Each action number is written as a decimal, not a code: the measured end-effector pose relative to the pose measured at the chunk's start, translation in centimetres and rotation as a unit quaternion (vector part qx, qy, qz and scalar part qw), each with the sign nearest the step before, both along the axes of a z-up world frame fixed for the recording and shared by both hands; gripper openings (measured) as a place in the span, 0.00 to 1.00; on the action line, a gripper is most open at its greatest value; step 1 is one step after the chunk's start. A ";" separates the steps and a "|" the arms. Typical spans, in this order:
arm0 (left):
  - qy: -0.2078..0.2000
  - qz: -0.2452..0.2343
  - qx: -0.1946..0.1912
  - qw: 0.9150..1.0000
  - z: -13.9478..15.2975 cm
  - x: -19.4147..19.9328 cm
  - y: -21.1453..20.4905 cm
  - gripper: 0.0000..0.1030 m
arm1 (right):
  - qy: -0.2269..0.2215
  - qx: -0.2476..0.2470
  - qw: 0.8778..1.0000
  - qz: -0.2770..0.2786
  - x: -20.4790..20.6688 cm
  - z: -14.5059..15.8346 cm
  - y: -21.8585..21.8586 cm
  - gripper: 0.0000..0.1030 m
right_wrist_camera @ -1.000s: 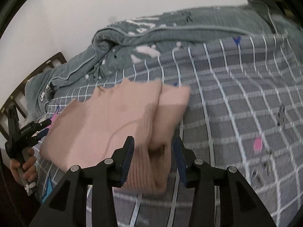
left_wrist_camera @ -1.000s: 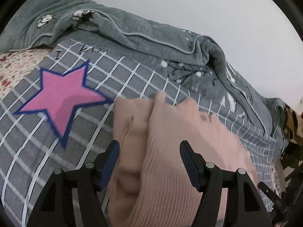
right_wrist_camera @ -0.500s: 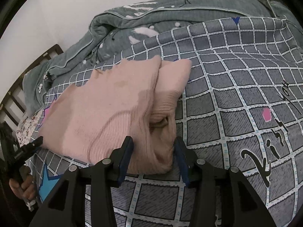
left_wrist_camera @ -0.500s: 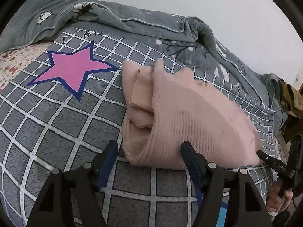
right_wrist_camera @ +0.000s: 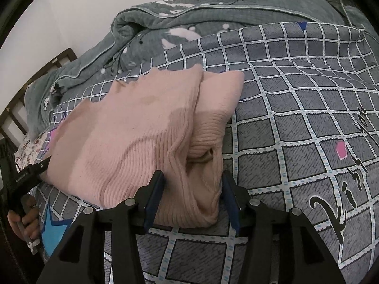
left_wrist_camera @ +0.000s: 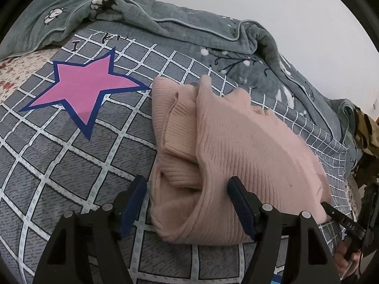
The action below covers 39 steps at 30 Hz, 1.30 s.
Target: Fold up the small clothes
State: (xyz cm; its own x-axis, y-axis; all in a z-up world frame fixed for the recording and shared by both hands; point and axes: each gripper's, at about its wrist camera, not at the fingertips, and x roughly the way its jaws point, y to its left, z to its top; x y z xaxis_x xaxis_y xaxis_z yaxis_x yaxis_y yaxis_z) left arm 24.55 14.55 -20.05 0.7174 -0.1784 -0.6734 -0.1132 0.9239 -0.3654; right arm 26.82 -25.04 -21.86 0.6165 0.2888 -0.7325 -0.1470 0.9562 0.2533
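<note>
**Nearly folded: pink sweater laid down on the bed, both sets of jaws letting go**

Now the pink sweater (left_wrist_camera: pixel 239 146) lies doubled over on the grey checked bedspread (left_wrist_camera: pixel 59 165), its near folded edge sitting right between the jaws of each tool. The left gripper (left_wrist_camera: pixel 187 203) has its jaws standing fairly wide, one on each side of the sweater's near left corner. The blue pads look clear of the knit on both sides, so it seems to have no hold on it. The right gripper (right_wrist_camera: pixel 193 196) straddles the near right corner in the same way. Its jaws have just been opening, and the thick bundled fold sits between them, close to the pads but, as far as I can tell, no longer pinched.

Holding one corner in each tool makes sense: it keeps the folded edge straight and lets the whole width go down together. Beyond the jaws the top layer lies smooth, while a ribbed sleeve or cuff (left_wrist_camera: pixel 180 127) shows tucked under it at the left side, and a hollow in the bundle gapes just ahead of the right jaws. That loose pocket could spring up once both tools pull away.

Further out past the sweater, a rumpled grey-green blanket (left_wrist_camera: pixel 165 30) is heaped along the wall. A pink star (left_wrist_camera: pixel 80 90) is printed on the bedspread, off to the left of the left jaws. I judge this fold to be set down, with tidying or another fold yet to do.
</note>
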 end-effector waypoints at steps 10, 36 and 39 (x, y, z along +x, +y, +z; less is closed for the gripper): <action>0.006 -0.006 -0.005 1.000 0.1 -1.3 -0.1 0.52 | 0.010 -0.008 1.000 0.005 0.0 0.0 0.2 0.48; -0.015 0.019 -0.091 0.996 -0.1 -2.6 0.9 0.14 | -0.008 0.060 0.998 0.018 -1.5 1.1 -0.7 0.11; -0.021 0.018 -0.083 0.996 0.3 -3.3 0.8 0.13 | -0.019 0.063 0.998 0.022 -2.2 2.1 -0.8 0.11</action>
